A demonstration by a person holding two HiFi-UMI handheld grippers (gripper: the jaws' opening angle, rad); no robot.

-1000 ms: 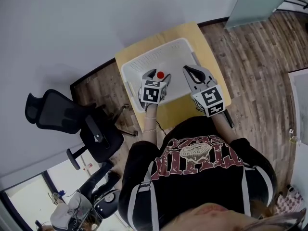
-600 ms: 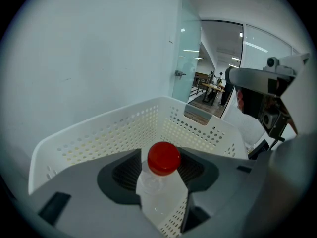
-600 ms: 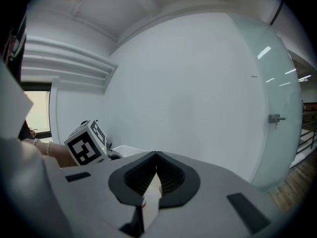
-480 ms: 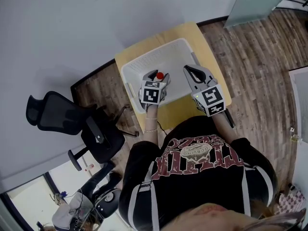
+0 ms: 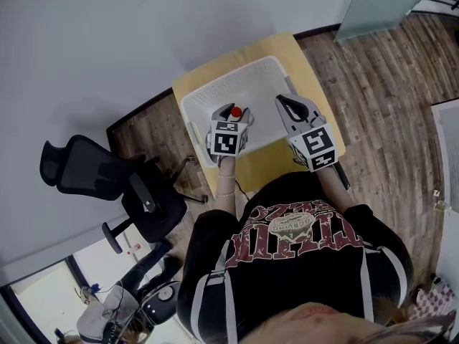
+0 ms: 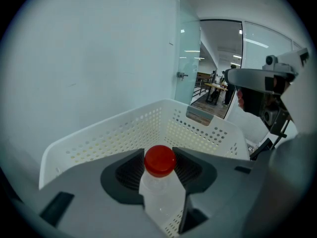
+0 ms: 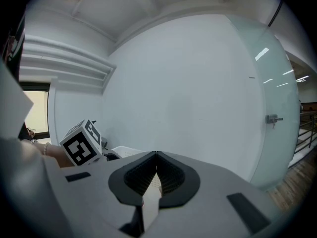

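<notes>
A clear plastic bottle (image 6: 161,195) with a red cap (image 6: 159,160) stands upright between the jaws of my left gripper (image 6: 159,168), which is shut on it just below the cap. In the head view the left gripper (image 5: 232,117) holds the red cap (image 5: 235,112) over the near part of a white perforated basket (image 5: 215,88). My right gripper (image 5: 285,106) hangs over the basket's right side, tilted up, its jaws shut with nothing between them. In the right gripper view (image 7: 156,168) the pads meet, with the left gripper's marker cube (image 7: 79,144) at the left.
The basket (image 6: 124,128) rests on a small yellow table (image 5: 301,63) against a pale wall. A black office chair (image 5: 107,181) stands to the left on the wooden floor (image 5: 387,77). A glass partition and a door handle (image 6: 182,74) show beyond the basket.
My left gripper has lifted the bottle slightly, so the basket sits a little lower in its view. The right gripper has shifted slightly right.
</notes>
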